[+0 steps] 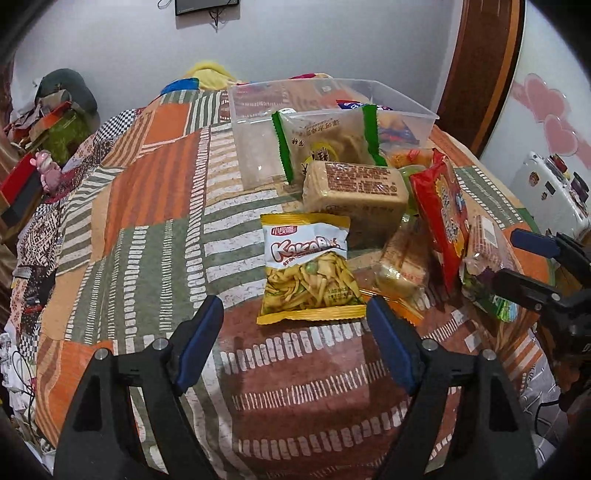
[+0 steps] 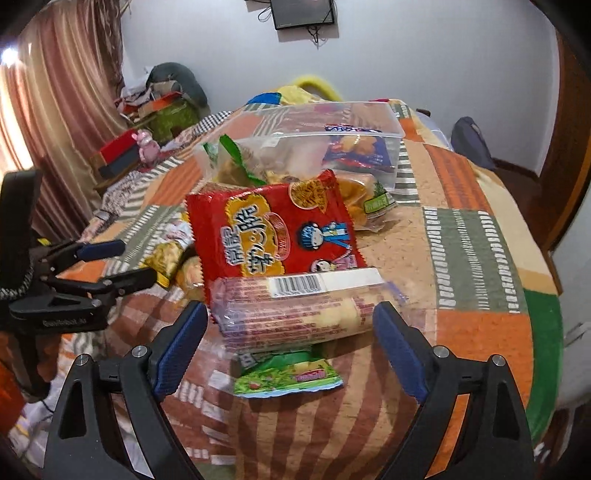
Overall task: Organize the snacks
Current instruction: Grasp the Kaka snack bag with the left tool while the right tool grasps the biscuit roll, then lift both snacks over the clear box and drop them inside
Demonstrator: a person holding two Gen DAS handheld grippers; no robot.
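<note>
Left wrist: chip bag (image 1: 309, 267) beyond tongs (image 1: 293, 314) (spread)

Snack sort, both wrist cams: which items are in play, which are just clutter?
In play:
clear plastic bin
yellow KakaBa chip bag
red crinkly snack bag
clear biscuit sleeve with barcode
tan wrapped cake block
left claw, open
right claw, open

Clutter:
pink plush toy
wall-mounted black screen
patchwork bedspread
</note>
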